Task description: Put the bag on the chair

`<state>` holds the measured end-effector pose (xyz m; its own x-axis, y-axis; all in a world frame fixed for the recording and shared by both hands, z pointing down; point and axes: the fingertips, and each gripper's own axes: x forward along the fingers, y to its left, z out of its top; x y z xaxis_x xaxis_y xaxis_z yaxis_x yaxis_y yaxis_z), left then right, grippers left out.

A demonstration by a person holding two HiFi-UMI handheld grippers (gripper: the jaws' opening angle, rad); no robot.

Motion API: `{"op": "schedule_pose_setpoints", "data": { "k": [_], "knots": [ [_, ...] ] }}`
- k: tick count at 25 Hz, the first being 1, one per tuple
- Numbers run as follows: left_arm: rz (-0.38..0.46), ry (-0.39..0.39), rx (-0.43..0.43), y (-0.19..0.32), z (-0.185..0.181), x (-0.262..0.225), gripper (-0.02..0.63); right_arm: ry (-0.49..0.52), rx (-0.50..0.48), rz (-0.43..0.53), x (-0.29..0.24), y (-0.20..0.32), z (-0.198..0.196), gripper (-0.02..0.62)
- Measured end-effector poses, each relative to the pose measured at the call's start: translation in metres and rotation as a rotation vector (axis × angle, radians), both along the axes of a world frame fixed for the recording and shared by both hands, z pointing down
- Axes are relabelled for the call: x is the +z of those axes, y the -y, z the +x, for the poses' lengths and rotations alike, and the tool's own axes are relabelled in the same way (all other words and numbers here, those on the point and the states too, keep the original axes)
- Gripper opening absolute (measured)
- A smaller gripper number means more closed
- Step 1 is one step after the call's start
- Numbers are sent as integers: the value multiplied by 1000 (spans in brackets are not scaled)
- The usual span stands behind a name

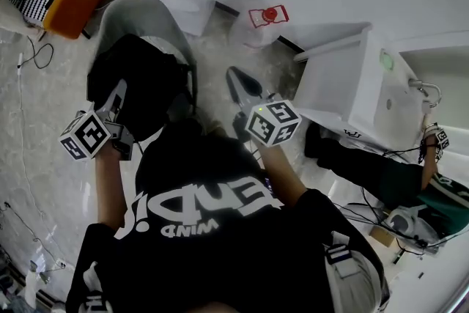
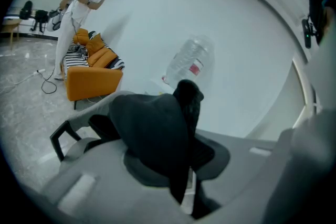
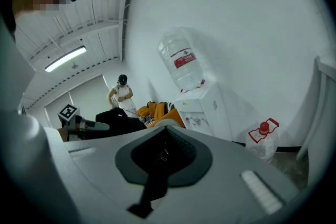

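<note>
Chair grey, curved back, directly ahead of person. Bag black, slumped over seat area; whether its bottom rests on seat is not clear. Left gripper clamped on fold of bag fabric near top. Right gripper closed on nothing, hovering just beside chair. Step in hand looks like placement — lowering bag onto seat. Next move likely calls for settling bag square on seat, then parting left jaws — 1 clean lift away, no snagged fabric.
</note>
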<state>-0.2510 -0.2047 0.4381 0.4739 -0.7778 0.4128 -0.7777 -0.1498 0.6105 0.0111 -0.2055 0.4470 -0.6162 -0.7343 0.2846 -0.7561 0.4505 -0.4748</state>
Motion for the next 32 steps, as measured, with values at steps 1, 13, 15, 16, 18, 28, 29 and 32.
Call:
{"op": "schedule_pose_setpoints", "data": {
  "k": [1,13,15,16,18,28,29,32],
  "knots": [
    [-1,4,1,5,-2,4,71,-1,7,0,1,1,-1,2],
    [-47,64,53,57,5,57,71,-13,74,-50,19,16,13,2],
    [-58,72,59,62,6,65,71,-15,77,-53,21,20,14,0],
    [-64,75,63,65,6,70,71,-17,77,-55,23,22,14,2],
    [-80,80,70,70,6,79,71,-19,77,-61,24,26,13,1],
    [-104,131,98,97,-8,103,73,-24,53,-89,36,50,-6,2],
    [-106,135,99,98,-10,105,74,-23,46,-91,37,52,-11,0],
    [-115,141,95,101,-17,111,75,-22,31,-94,39,58,-22,2]
  ]
}}
